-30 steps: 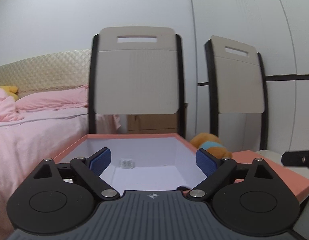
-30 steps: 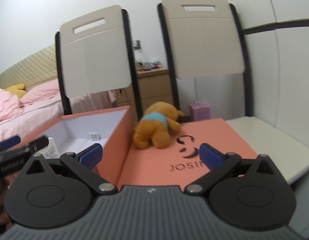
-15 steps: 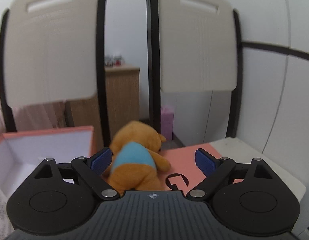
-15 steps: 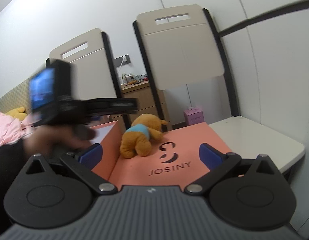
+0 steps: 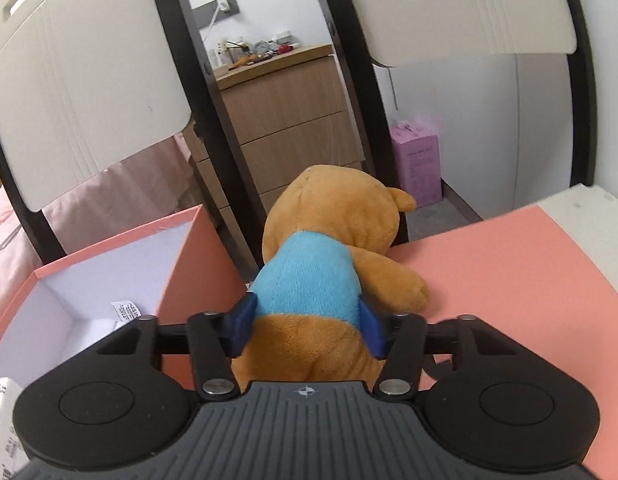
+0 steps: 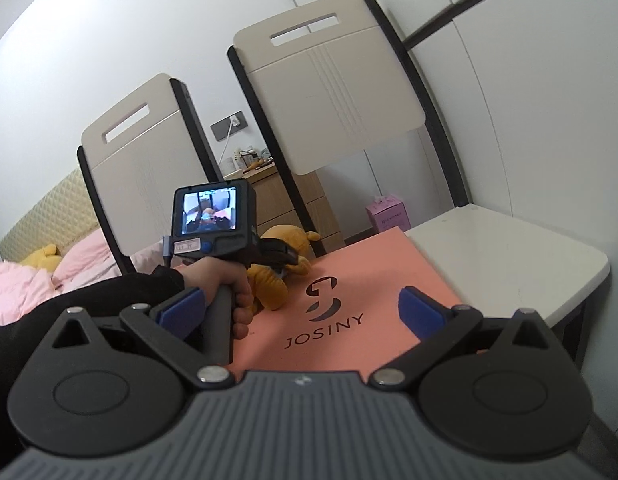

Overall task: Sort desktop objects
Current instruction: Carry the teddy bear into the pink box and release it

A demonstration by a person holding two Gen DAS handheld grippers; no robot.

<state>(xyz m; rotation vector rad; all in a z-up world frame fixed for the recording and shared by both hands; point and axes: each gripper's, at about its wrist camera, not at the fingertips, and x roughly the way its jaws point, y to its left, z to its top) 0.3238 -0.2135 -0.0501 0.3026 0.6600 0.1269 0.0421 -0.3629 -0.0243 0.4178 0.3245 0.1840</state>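
An orange plush bear (image 5: 309,276) in a blue shirt lies face down on the salmon box lid (image 5: 509,272), its head pointing away from me. My left gripper (image 5: 307,328) is shut on the bear, its blue pads pressing both sides of the body. Just left of the bear stands the open salmon box (image 5: 181,264) with a white inside. In the right wrist view, a hand holds the left gripper (image 6: 277,254) over the bear (image 6: 269,284). My right gripper (image 6: 301,312) hangs open above the near part of the lid (image 6: 369,276), holding nothing.
Two chair backs (image 5: 81,80) (image 6: 333,80) stand behind the white table (image 6: 509,256). Beyond them are a wooden drawer cabinet (image 5: 285,120), a pink carton (image 5: 417,160) on the floor and a bed with pink bedding (image 6: 21,284). A white paper tag (image 5: 125,312) lies in the box.
My left gripper swung right from over the open box to the bear, moved in and shut on its body. The right gripper drew back and tilted, staying open.
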